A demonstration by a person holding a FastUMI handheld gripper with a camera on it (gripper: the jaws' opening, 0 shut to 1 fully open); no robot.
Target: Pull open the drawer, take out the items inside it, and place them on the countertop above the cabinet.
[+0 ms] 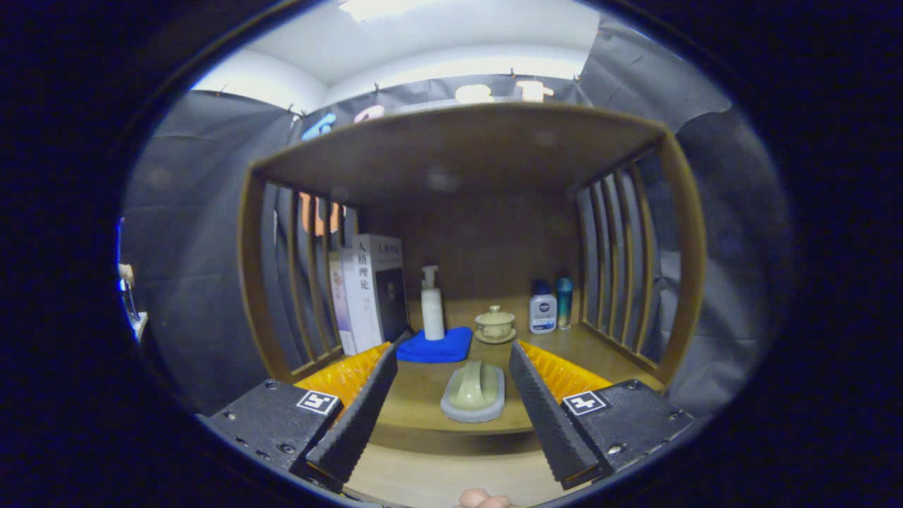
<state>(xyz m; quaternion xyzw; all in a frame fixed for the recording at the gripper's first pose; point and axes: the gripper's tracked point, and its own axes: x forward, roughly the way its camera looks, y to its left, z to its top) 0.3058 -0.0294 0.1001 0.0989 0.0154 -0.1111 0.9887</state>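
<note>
- Drawer itself cannot be made out; a fingertip is cut off below.
- Gripper level, jaws wide apart, empty, facing the countertop; soap dish lies between fingers.

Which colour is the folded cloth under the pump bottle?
Blue. The cloth lies under the white pump bottle, beyond the open gripper, clearest in the gripper view.

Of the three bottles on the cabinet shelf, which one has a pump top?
The tall white pump bottle standing on the blue cloth beside the books; the two small capped bottles stand together at the far right.
</note>
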